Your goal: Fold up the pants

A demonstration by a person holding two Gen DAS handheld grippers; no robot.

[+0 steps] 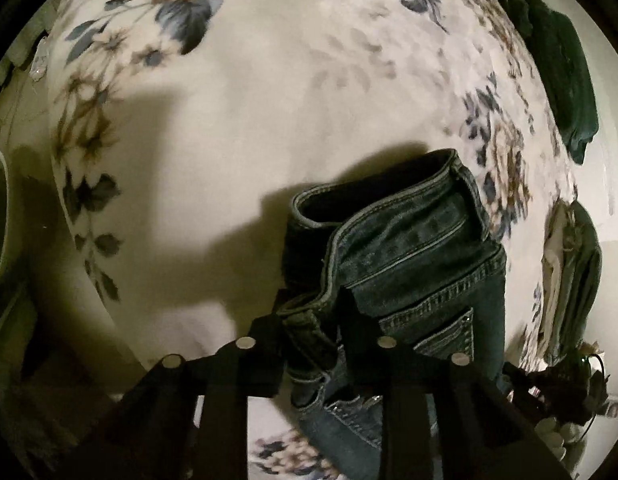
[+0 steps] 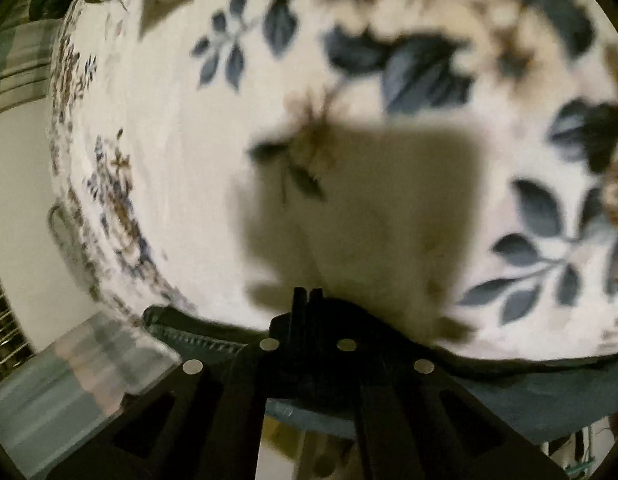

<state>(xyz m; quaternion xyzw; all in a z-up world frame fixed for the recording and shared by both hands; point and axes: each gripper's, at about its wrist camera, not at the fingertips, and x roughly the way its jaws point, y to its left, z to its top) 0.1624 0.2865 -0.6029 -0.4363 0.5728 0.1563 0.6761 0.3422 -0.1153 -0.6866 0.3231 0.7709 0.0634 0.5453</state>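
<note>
Dark blue jeans (image 1: 409, 248) lie bunched on a white bedspread (image 1: 269, 100) printed with blue and brown flowers. In the left wrist view my left gripper (image 1: 313, 332) is shut on the waistband, with a thick fold of denim between its two black fingers. In the right wrist view my right gripper (image 2: 307, 300) has its fingers pressed together. The dark edge of the jeans (image 2: 529, 400) rises to a peak right at the fingertips, pinched there. The rest of that edge runs along the bottom of the view over the bedspread (image 2: 189, 160).
A dark green garment (image 1: 561, 80) and a pile of other clothes (image 1: 569, 272) lie along the bed's right side. A blurred striped cloth (image 2: 69, 392) sits at lower left by the bed's edge, with a pale wall (image 2: 21, 180) beyond it.
</note>
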